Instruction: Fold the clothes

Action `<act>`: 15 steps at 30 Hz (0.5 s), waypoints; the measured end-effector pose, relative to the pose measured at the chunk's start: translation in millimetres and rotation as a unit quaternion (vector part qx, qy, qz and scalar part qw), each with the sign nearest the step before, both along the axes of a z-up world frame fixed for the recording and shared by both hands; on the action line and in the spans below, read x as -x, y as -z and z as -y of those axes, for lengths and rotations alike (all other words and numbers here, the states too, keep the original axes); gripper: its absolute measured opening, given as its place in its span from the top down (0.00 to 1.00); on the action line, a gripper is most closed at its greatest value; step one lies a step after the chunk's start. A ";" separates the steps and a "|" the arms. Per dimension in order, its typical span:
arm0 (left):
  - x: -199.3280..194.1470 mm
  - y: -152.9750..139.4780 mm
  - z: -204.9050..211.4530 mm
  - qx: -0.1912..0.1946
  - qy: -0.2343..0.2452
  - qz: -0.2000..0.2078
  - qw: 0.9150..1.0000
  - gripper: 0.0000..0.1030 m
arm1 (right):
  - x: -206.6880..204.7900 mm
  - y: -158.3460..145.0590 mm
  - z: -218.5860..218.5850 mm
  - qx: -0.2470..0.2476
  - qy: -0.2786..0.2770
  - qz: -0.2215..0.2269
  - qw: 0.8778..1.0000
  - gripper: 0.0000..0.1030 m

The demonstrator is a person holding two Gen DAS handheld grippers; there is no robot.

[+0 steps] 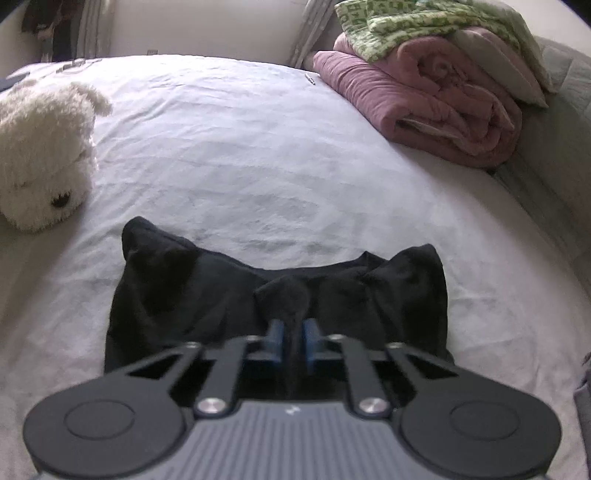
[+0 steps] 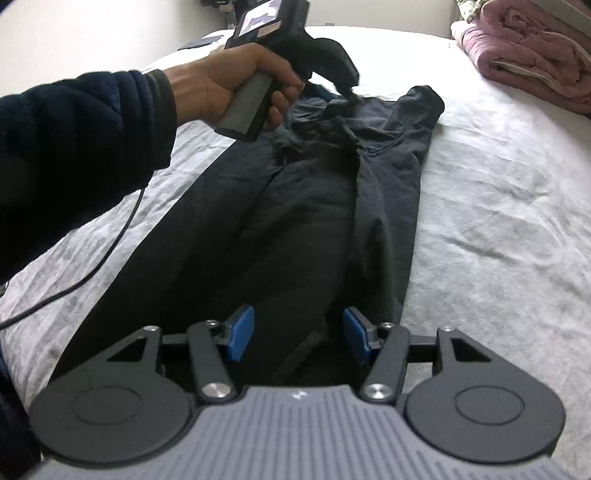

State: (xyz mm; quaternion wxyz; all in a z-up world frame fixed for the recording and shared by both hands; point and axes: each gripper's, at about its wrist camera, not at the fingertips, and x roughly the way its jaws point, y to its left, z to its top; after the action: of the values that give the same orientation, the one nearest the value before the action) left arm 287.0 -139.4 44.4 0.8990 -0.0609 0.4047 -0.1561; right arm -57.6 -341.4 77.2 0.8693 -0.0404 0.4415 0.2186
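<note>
Here the dark garment (image 1: 207,295) lies pinched in the left tongs (image 1: 292,341) — right tongs (image 2: 298,334) gape above it.

A home bedroom is showing here. A wide bed (image 1: 258,147) is lying under a rumpled white sheet (image 2: 498,221), and a fluffy white toy dog (image 1: 44,147) is resting on it at one side. Folded pink blankets (image 1: 424,103) and a green-patterned quilt (image 1: 406,26) are sitting stacked in the far corner, against a plain pale wall (image 1: 203,26) with a curtain (image 1: 310,33) hanging beside them.
</note>
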 end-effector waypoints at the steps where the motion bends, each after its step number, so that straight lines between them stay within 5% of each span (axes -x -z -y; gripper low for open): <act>1: 2.5 -2.9 -0.9 0.002 0.000 0.009 1.000 0.94 | -0.5 1.2 -0.5 0.003 0.000 -0.001 1.000 0.44; 11: 32.9 -46.6 -29.2 0.054 -0.018 0.089 0.994 0.94 | 1.5 8.6 -7.1 0.021 -0.019 -0.005 1.000 0.44; 15: 32.1 -36.2 -41.7 0.044 -0.030 0.091 0.994 0.94 | 4.6 11.6 -12.0 0.026 -0.033 -0.006 0.999 0.44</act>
State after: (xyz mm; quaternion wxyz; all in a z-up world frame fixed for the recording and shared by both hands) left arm 254.9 -97.7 80.7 0.9330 -0.0983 0.3114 -0.1515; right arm -62.2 -329.4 65.6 0.8576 -0.0763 0.4510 0.2353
